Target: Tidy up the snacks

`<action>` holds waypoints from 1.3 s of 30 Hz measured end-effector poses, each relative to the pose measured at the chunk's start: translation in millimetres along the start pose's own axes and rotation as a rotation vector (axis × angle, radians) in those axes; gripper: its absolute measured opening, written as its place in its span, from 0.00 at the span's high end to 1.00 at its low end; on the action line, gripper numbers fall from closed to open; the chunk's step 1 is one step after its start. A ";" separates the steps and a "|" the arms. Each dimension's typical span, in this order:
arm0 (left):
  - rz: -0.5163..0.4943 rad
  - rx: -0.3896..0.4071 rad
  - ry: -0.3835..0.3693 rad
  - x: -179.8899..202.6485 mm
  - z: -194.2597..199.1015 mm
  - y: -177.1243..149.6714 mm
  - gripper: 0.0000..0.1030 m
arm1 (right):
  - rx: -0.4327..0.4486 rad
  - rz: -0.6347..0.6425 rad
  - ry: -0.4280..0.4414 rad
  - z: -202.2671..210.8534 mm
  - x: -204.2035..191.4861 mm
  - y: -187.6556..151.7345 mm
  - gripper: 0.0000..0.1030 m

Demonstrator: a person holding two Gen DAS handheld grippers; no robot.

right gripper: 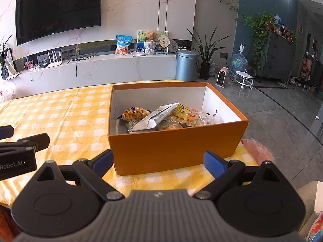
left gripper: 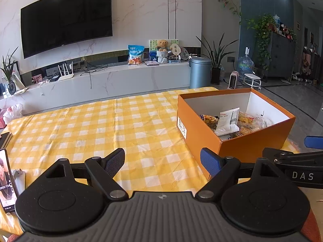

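An orange cardboard box (right gripper: 173, 147) stands on the yellow checked tablecloth (right gripper: 60, 121), with several snack packets inside, among them a white packet (right gripper: 155, 118) and yellow biscuit bags (right gripper: 134, 114). My right gripper (right gripper: 159, 160) is open and empty, just in front of the box's near wall. In the left wrist view the box (left gripper: 252, 143) is to the right with the snacks (left gripper: 228, 121) inside. My left gripper (left gripper: 163, 161) is open and empty over bare cloth, left of the box. The right gripper's fingers (left gripper: 282, 155) show at the right edge.
A phone (left gripper: 6, 179) with a lit screen stands at the table's left edge. A pink bag (right gripper: 256, 147) lies right of the box. Beyond the table are a TV console, a grey bin (right gripper: 186, 65) and floor to the right.
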State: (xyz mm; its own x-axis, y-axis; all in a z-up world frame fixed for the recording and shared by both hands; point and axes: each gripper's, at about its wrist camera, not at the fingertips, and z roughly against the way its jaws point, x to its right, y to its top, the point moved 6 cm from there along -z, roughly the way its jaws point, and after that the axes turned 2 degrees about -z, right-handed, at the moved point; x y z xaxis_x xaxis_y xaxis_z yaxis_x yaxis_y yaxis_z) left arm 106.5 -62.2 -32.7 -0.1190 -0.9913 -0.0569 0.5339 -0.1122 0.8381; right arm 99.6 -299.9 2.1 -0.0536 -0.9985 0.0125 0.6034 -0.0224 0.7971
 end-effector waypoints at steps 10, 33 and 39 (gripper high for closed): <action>0.008 -0.010 -0.001 2.3 1.5 -6.2 0.04 | 0.000 0.000 0.001 0.1 -1.0 -0.8 0.09; 0.032 -0.025 -0.006 2.3 2.4 -8.2 0.04 | -0.005 0.000 0.009 -1.0 -3.2 -5.2 0.09; 0.032 -0.024 -0.007 3.5 3.1 -8.5 0.04 | -0.010 0.001 0.013 -0.8 -4.2 -6.9 0.09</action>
State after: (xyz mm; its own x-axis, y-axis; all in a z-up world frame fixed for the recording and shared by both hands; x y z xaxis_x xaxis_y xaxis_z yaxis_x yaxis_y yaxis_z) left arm 98.9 -64.5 -38.3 -0.1071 -0.9939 -0.0267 0.5577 -0.0823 0.8260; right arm 96.3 -295.6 -4.0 -0.0432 -0.9990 0.0055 0.6111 -0.0221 0.7912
